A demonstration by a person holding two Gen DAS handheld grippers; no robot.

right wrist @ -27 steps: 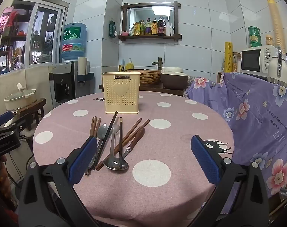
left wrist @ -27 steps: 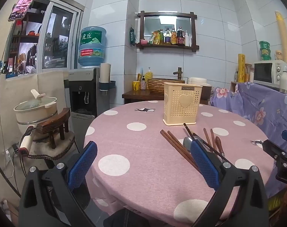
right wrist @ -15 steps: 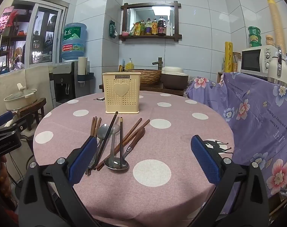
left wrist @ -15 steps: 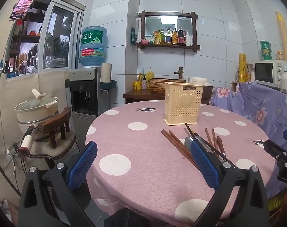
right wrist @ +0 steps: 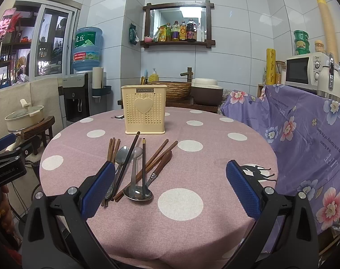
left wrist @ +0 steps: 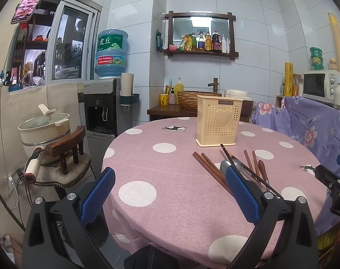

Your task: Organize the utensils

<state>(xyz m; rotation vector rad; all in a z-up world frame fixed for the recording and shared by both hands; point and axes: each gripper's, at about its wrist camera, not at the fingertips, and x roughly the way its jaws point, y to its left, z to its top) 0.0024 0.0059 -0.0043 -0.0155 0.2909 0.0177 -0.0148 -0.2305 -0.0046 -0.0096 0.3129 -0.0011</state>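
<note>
"JIANHAO" on holder (right wrist: 144,109) (probably)

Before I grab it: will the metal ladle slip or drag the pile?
Ladle looks smooth, shiny metal, so probably slippery between pads. A dark chopstick lies across its bowl and would likely shift or roll off. Thin rigid handle, heavy bowl end: may pivot if gripped off-centre.

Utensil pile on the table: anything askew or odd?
Yes. The chopsticks and spoons lie loose and crossed in front of the upright holder, with one black chopstick resting in a spoon bowl. Nothing spilled or damaged.
</note>
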